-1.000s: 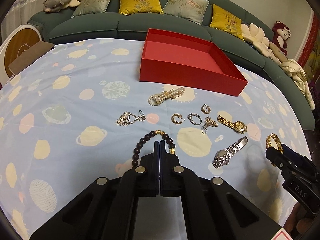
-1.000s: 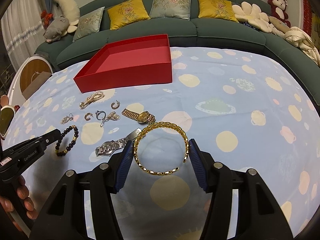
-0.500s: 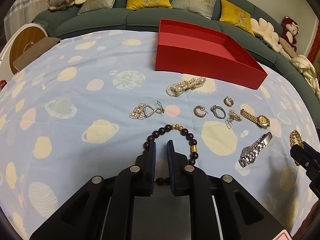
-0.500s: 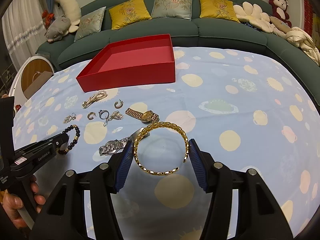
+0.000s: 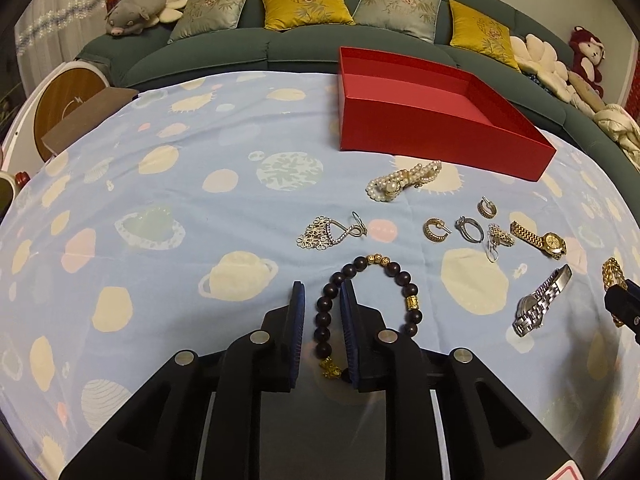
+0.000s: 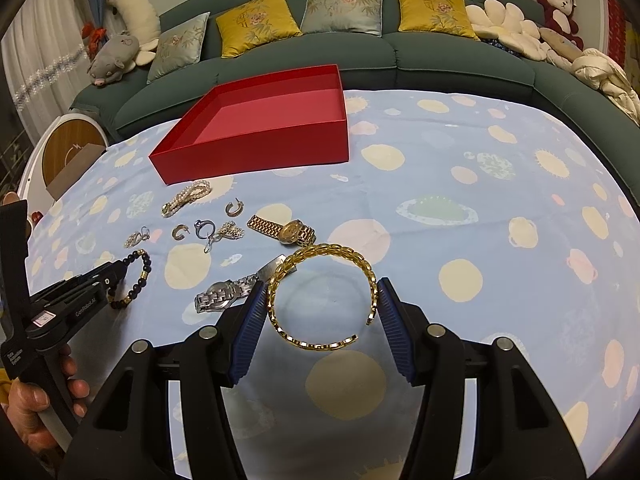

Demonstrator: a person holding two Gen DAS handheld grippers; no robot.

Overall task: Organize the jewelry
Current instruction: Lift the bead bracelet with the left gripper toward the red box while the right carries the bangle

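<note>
A dark bead bracelet (image 5: 400,278) lies on the blue tablecloth. My left gripper (image 5: 322,292) is open, its fingers either side of the bracelet's left strand. A gold chain bracelet (image 6: 332,250) lies between the open fingers of my right gripper (image 6: 322,286), touching both pads. An empty red box (image 5: 420,128) stands at the back, also in the right wrist view (image 6: 256,140). A silver watch (image 5: 540,306), a gold watch (image 5: 540,238), a pearl piece (image 5: 404,180), earrings and a ring (image 5: 466,228) lie between.
A green sofa (image 6: 360,52) with cushions and plush toys curves behind the table. A round wooden stand (image 5: 60,108) is at the far left. The tablecloth's right half (image 6: 500,208) holds no jewelry.
My left gripper has opened and moved forward over the bead bracelet, so one strand now sits between its fingers. The right gripper has stayed around the gold bracelet.
</note>
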